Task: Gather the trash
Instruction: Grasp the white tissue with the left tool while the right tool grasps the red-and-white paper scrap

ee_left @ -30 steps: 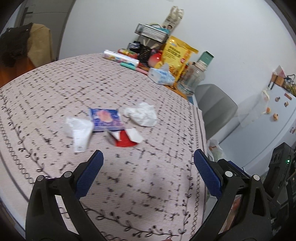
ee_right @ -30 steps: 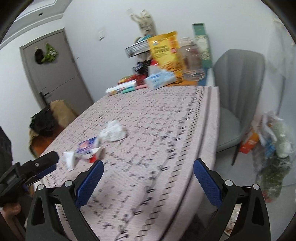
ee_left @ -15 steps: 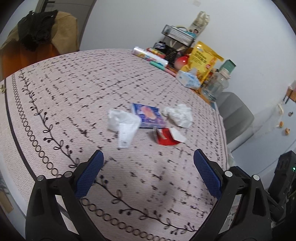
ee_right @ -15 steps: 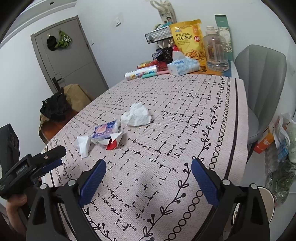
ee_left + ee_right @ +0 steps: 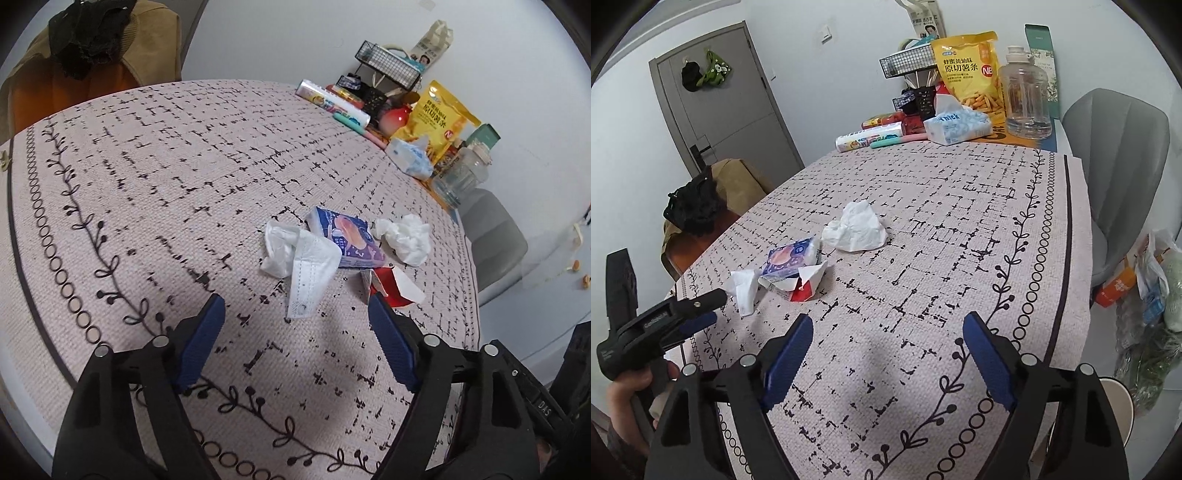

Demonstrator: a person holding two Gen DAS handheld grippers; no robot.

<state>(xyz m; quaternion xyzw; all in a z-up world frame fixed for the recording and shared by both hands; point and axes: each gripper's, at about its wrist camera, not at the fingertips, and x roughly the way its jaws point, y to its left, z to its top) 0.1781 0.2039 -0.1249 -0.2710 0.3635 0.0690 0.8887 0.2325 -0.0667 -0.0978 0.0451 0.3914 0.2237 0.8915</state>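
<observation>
Trash lies in a cluster mid-table: a white face mask with tissue (image 5: 301,258) (image 5: 742,286), a blue snack wrapper (image 5: 349,238) (image 5: 788,258), a torn red and white wrapper (image 5: 391,290) (image 5: 807,284) and a crumpled white tissue (image 5: 406,238) (image 5: 857,227). My left gripper (image 5: 297,314) is open and empty, hovering just short of the mask; it also shows in the right wrist view (image 5: 701,308). My right gripper (image 5: 888,330) is open and empty above the tablecloth, to the right of the cluster.
The pink patterned tablecloth (image 5: 960,206) covers the table. At the far end stand a yellow chip bag (image 5: 971,70), tissue pack (image 5: 956,123), clear jug (image 5: 1027,99) and wire rack (image 5: 389,66). A grey chair (image 5: 1123,155) and bags (image 5: 1156,295) stand on the right.
Both grippers have moved in over the table towards the trash cluster, which now appears larger and closer. The left gripper has swung so the mask lies between its fingers' line. Both stay open.
</observation>
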